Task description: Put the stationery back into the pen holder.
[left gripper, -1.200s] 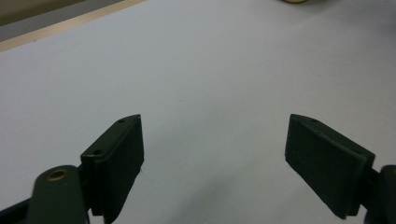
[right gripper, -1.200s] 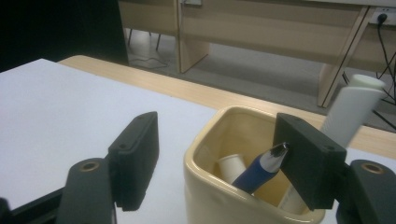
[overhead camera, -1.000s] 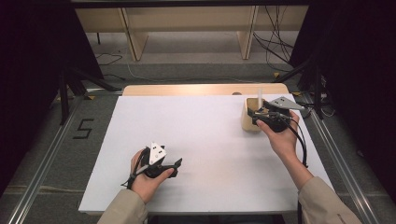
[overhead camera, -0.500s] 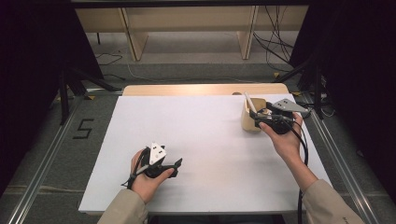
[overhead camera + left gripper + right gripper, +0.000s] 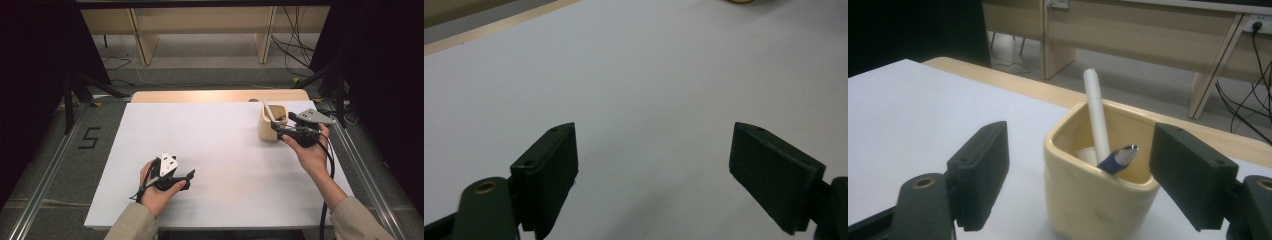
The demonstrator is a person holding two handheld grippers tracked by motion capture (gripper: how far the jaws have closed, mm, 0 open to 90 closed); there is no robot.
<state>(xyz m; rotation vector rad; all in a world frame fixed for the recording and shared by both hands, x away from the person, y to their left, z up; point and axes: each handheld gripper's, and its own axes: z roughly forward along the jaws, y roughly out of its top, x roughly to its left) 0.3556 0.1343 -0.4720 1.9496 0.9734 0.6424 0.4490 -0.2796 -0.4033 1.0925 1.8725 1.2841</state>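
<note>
Yellow cup (image 5: 1098, 192) holds white pen (image 5: 1096, 120) and blue pen (image 5: 1118, 159) upright; right gripper (image 5: 1080, 175) spread beside cup, gripping nothing; left gripper (image 5: 654, 175) spread, idle, well apart from cup

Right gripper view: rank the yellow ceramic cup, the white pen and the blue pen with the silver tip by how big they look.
1. Yellow ceramic cup, largest by far.
2. White pen, a long shaft standing above the rim.
3. Blue pen with the silver tip, smallest; just its end pokes out, the rest is hidden inside the cup.

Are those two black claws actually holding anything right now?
No. The left gripper is open over bare table, and the right gripper stands open around the cup without touching it.
</note>
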